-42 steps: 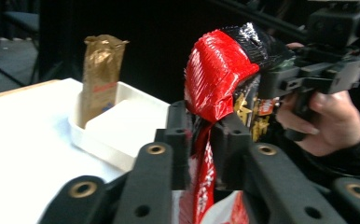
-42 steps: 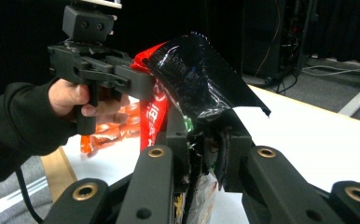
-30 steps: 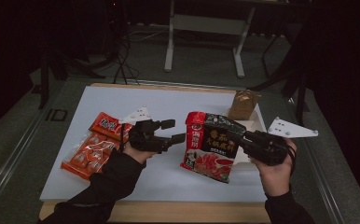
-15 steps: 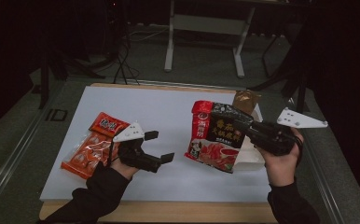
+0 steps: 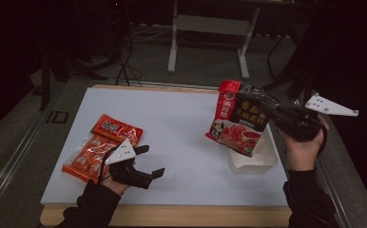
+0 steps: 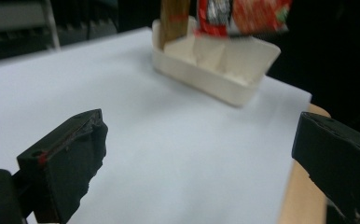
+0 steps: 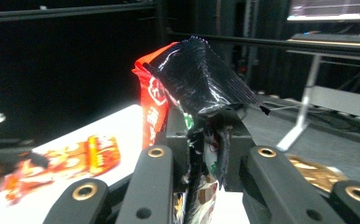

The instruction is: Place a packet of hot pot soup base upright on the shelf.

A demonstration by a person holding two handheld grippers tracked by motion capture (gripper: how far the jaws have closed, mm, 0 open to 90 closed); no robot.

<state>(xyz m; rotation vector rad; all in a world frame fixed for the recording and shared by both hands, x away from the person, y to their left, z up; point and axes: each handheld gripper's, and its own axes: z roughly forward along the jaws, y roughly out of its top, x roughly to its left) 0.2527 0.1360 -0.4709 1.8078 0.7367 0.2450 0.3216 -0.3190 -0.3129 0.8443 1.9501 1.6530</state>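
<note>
Two hand-held grippers work: the right hand-held gripper [image 5: 272, 114] grasps a red-black packet [image 5: 241, 116] above the white tray [image 5: 253, 161] by the table's right edge, while the left hand-held gripper [image 5: 150, 161], jaws just opened wide and empty, sits near the front edge.

1. My right gripper [image 5: 276, 114], right of centre, pinches the red-and-black pouch [image 5: 241, 116] above the white tray [image 5: 255, 161].
2. My left gripper [image 5: 148, 161], lower left, jaws spread (nothing between), sits beside the orange packet [image 5: 98, 145].
</note>
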